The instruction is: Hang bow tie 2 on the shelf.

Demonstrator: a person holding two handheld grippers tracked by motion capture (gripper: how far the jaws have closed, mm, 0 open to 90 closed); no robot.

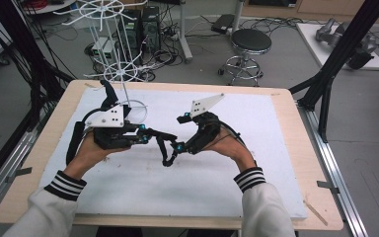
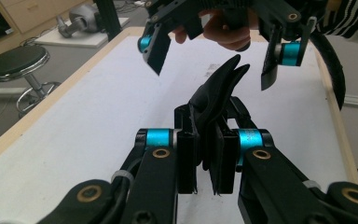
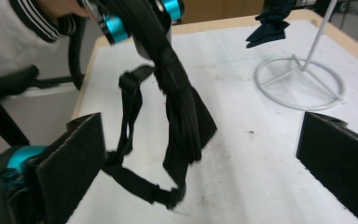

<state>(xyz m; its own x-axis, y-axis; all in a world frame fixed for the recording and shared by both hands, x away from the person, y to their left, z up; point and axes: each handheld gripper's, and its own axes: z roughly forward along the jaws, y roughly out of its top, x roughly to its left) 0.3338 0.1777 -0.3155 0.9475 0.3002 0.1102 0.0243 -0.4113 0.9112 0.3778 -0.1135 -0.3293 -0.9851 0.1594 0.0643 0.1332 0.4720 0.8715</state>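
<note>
**Bow tie held between two grippers**

The left gripper [image 2: 205, 163] had its jaws clamped on a black bow tie [image 2: 216, 91], the folded cloth sticking out past the jaw tips toward the right gripper [image 2: 212, 58]. That one's jaws stood wide apart, one on either side of the cloth's free end and touching nothing. The strap [image 3: 129, 140] hung in a loop below the left jaws, above the white mat [image 1: 256, 163]. To my eye the right jaws needed to close squarely over the free end, well clear of the dangling strap. The cloth's long axis ran jaw to jaw, pointing away from the left gripper and slightly upward. A white wire stand [image 1: 121, 74] stood beyond the left gripper.
</note>
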